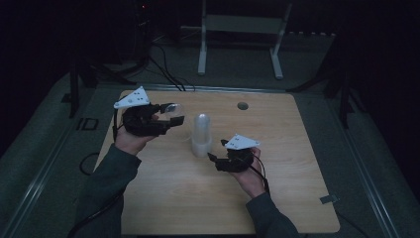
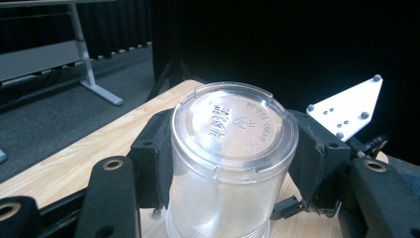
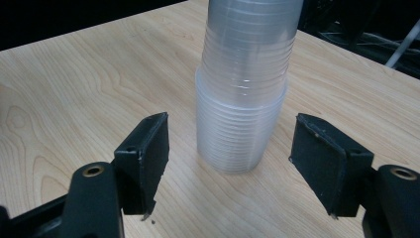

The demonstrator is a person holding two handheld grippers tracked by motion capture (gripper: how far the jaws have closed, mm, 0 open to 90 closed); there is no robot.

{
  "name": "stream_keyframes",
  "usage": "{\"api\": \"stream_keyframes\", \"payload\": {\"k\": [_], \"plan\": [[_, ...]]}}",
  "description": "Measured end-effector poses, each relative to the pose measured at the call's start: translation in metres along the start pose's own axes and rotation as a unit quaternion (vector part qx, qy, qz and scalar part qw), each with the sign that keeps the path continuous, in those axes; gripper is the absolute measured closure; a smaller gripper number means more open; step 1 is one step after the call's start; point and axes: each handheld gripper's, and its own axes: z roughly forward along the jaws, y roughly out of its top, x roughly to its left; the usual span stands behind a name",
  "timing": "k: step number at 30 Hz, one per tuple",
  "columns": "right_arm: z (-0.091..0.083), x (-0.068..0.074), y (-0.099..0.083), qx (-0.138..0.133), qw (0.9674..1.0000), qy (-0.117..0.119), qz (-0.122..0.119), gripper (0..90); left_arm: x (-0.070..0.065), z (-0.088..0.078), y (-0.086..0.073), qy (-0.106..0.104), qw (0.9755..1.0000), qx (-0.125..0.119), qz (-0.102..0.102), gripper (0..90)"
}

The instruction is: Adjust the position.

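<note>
High view: a pale wood-grain table [image 1: 277, 198] with a round hole [image 1: 242, 105] is seen at the frame's centre, ringed by grey carpet and dark room, a white metal frame [image 1: 240, 29] at the top. A single clear plastic cup [image 2: 233, 148] is clamped between the left gripper's [image 1: 166, 119] pads, left of centre. A tall stack of clear plastic cups [image 1: 201, 135] stands at centre, between the right gripper's [image 3: 230, 163] parted, untouching pads.

A dim lab: bare wooden table [image 1: 297, 188], grey carpet [image 1: 44, 144], trailing cables [image 1: 163, 69], metal frame stand [image 1: 242, 29].
</note>
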Motion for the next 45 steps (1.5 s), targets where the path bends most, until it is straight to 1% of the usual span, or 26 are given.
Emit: {"api": "stream_keyframes", "payload": {"k": [10,16,20,28,30,34,40,45], "plan": [[-0.001,-0.001,0.000,-0.010,0.9998,0.011,0.014,30.0,-0.001,0.001,-0.009,-0.008,1.0000,0.000,-0.001,41.0],[-0.003,-0.001,0.000,-0.012,0.9997,0.012,0.015,29.9,-0.001,0.003,-0.015,-0.012,0.9999,-0.001,-0.003,41.0],[-0.004,-0.002,0.001,-0.013,0.9995,0.020,0.021,30.1,-0.002,0.004,-0.019,-0.017,0.9999,-0.002,-0.004,41.0],[-0.005,-0.001,0.003,-0.016,0.9996,0.018,0.016,30.8,-0.002,0.007,-0.026,-0.022,0.9997,-0.002,-0.006,40.9],[-0.005,0.000,0.004,-0.015,0.9997,0.017,0.012,30.8,-0.002,0.008,-0.026,-0.023,0.9997,-0.002,-0.005,41.0],[-0.005,0.001,0.006,-0.020,0.9995,0.019,0.011,30.7,-0.003,0.008,-0.028,-0.026,0.9996,-0.005,-0.004,41.0],[-0.005,0.002,0.008,-0.025,0.9993,0.025,0.013,30.1,-0.003,0.008,-0.034,-0.028,0.9995,-0.008,-0.009,41.0],[-0.005,0.002,0.009,-0.030,0.9990,0.029,0.015,30.1,-0.002,0.008,-0.039,-0.036,0.9991,-0.013,-0.017,41.0]]}}
